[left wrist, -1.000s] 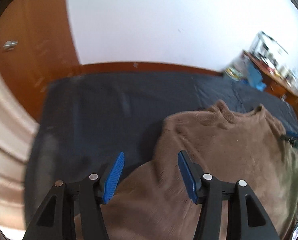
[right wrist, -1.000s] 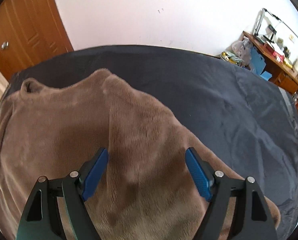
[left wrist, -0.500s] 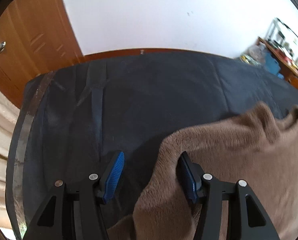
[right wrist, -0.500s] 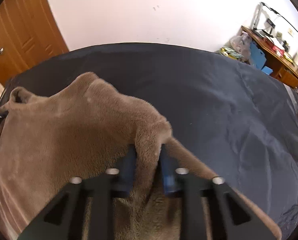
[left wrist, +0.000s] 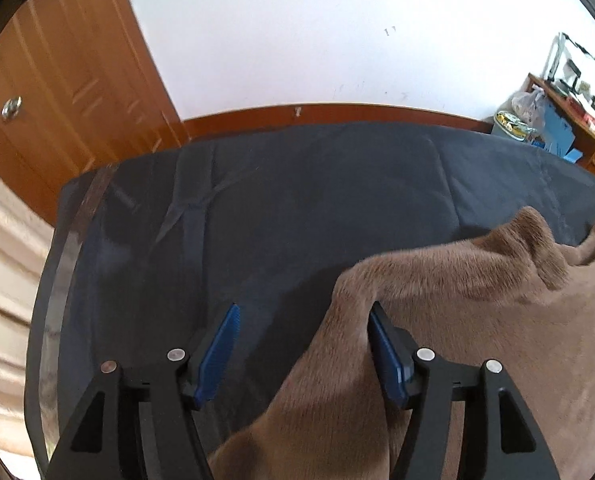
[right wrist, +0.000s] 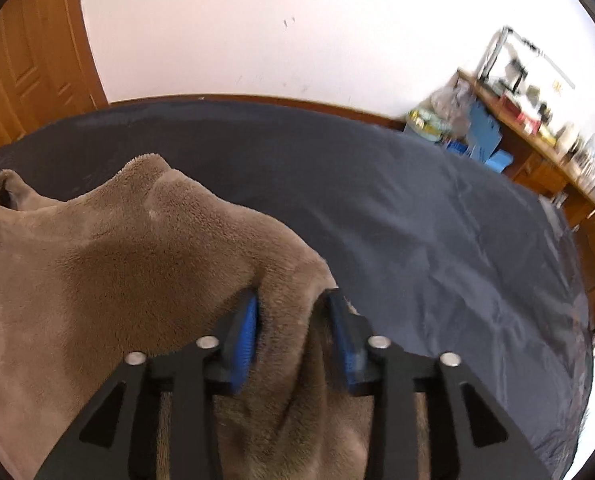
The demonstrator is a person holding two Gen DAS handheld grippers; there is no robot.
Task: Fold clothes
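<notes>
Brown fleece garment (right wrist: 109,272) lay spread on the dark bed cover (right wrist: 437,220), its collar opening toward the far side, in the left part of my right wrist view and the right part of my left one (left wrist: 477,304). My right gripper (right wrist: 293,320) had a raised fold of the fleece between its blue pads, jaws just reopened partway from a tight pinch, cloth bunched in the gap and touching both pads. My left gripper (left wrist: 303,344) stood unclenched, jaws just widened a bit; the garment's edge lay against the right pad only, left pad over bare cover. Beyond the bed: white wall (left wrist: 337,40), wooden door (left wrist: 57,100) at left, cluttered wooden desk (right wrist: 537,136) far right, blurred.
</notes>
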